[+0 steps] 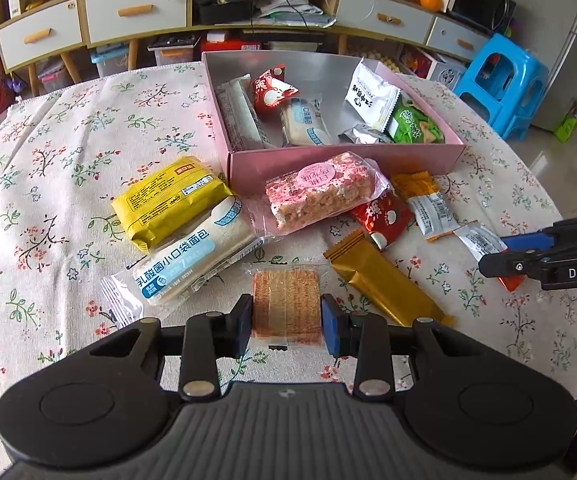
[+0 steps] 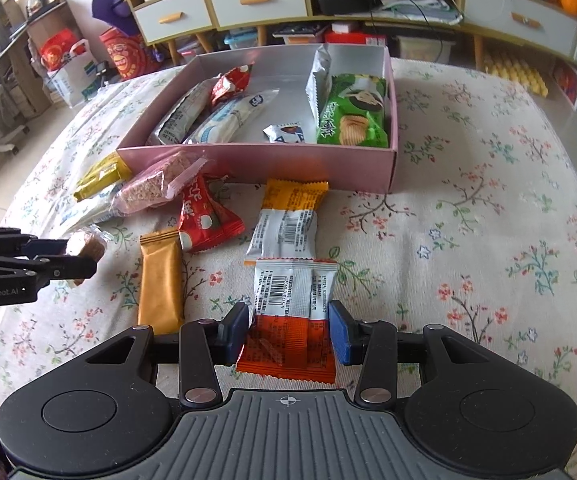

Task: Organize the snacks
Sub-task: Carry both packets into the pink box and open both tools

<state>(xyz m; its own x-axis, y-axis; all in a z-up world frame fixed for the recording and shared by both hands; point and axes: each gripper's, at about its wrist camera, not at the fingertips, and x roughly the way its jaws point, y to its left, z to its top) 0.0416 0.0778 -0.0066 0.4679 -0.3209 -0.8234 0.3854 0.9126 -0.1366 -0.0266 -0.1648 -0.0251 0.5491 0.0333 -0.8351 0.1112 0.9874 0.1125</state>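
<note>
Left wrist view: the left tongs were clamped on a brown crisp bar in clear wrap, a pad pressing each long edge, above a desk covered by a floral cloth. Left to right ahead of them lay a yellow packet touching a white bread roll pack, a pink rice cake bar leaning against the front wall of a pink box, a red pouch, a gold bar and an orange-and-silver packet. Inside the box sat a long white pack, a second red pouch, another bread roll, a white sachet and a green biscuit pack. The right tongs reached in from the right edge, with a similar orange-and-silver packet between them.

Right wrist view: the left tongs entered from the left edge, gripping the brown crisp bar. To their right lay the gold bar and the red pouch, touching each other. The right tongs gripped the orange end of an orange-and-silver packet, its silver half pointing toward the box. The other orange-and-silver packet lay just beyond it, between it and the box.
</note>
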